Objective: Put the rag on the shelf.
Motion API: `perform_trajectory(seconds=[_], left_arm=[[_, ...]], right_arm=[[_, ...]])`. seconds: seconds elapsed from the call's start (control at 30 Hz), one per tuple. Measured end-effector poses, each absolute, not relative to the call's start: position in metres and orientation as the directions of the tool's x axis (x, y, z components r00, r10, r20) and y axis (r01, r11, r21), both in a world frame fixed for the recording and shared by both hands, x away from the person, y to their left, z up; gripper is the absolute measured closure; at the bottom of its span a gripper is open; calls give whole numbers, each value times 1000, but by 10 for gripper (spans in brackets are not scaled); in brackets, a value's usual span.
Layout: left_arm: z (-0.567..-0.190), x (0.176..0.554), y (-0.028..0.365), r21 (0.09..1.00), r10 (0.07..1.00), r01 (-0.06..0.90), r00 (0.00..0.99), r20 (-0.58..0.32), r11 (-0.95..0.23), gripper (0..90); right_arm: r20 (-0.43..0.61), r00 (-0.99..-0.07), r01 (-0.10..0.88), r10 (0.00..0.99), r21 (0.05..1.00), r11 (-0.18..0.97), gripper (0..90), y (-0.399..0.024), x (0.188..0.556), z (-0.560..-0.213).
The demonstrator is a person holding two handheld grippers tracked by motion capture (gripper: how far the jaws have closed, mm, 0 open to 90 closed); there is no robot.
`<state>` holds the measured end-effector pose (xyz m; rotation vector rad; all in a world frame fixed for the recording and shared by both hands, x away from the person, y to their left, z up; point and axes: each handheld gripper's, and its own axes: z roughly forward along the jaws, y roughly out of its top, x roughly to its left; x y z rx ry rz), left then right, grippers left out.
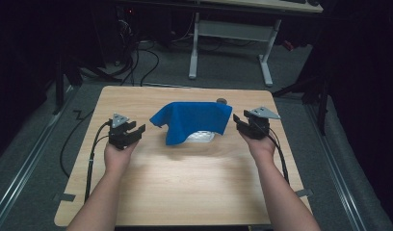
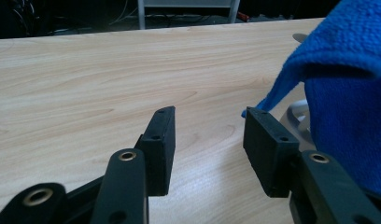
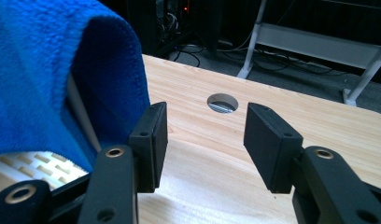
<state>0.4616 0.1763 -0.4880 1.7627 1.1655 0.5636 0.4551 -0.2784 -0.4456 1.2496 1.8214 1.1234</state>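
wooden table (image 1: 185, 183), frame centre: blue cloth (image 1: 192, 120) draped over white rack (image 1: 202, 136); left gripper (image 1: 129, 133) and right gripper (image 1: 247, 124) flank it, jaws apart, empty, likely poised to lift.

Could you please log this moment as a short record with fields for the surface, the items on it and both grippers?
surface: wooden table with a round hole near its far edge
cloth: blue towel draped over a white slatted object, mostly hiding it
left gripper: open, empty, beside the towel's left side
right gripper: open, empty, beside the towel's right side
contact: neither gripper holds the towel
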Motion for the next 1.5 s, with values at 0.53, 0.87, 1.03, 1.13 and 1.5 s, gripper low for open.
perform_trajectory(seconds=[0.53,0.87,1.03,1.13,1.5], left_arm=[[-497,422,186,877,868,457,485,-105,-149,524],[-503,378,197,871,846,458,523,-103,-178,502],[-510,351,203,856,844,486,522,-121,-178,497],[-518,331,203,839,837,512,529,-141,-183,487],[-527,288,186,813,789,522,600,-134,-259,480]], right_arm=[[-65,-346,356,936,914,195,499,-290,423,-439],[-84,-356,340,931,916,213,476,-292,390,-445],[-94,-393,349,915,905,243,455,-283,365,-459],[-110,-402,366,909,891,270,477,-278,353,-470],[-16,-383,450,924,870,201,451,-263,304,-506]])
